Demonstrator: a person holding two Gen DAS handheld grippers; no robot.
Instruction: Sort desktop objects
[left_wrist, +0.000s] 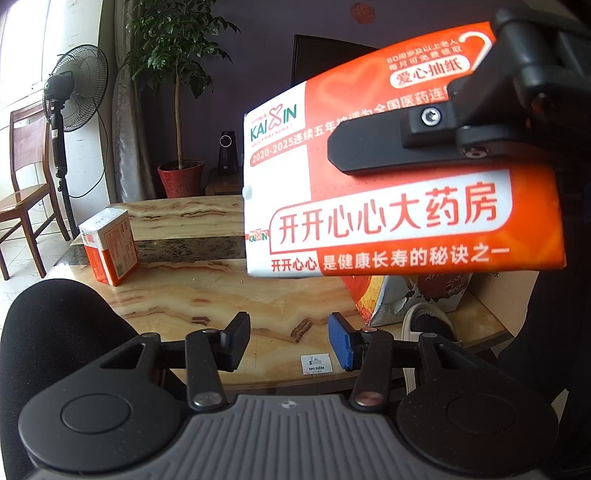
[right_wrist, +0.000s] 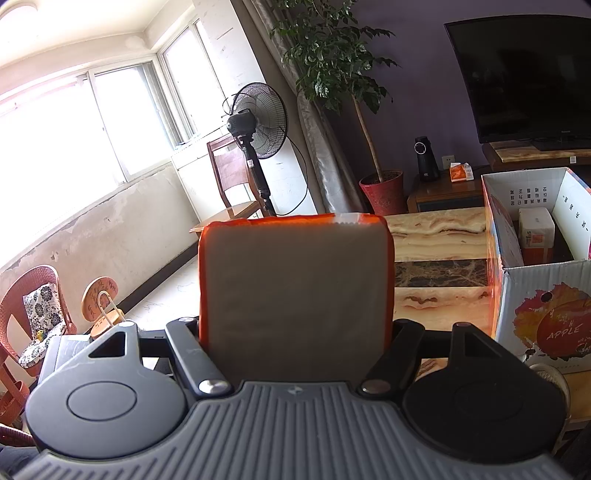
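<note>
Right gripper (right_wrist: 295, 332) is clamped on an orange-and-white tissue pack (right_wrist: 295, 291), jaws spread wide around it, pack held up off the table and filling the centre of the right wrist view. In the left wrist view the same pack (left_wrist: 402, 199) hangs at 2 o'clock with a right-gripper finger (left_wrist: 373, 147) across its face. Left gripper (left_wrist: 288, 341) is partly open with nothing between the pads, hovering over the marble tea table (left_wrist: 184, 295).

Progress: cardboard apple box (right_wrist: 539, 295) sits at 3 o'clock in the right view, open-topped, with at least one pack (right_wrist: 537, 230) already inside. So partly done, by my read. Left to do: the held pack isn't in the box yet, and another tissue pack (left_wrist: 109, 247) stands on the table at 9 o'clock in the left view, untouched. Probably both go in the box.
</note>
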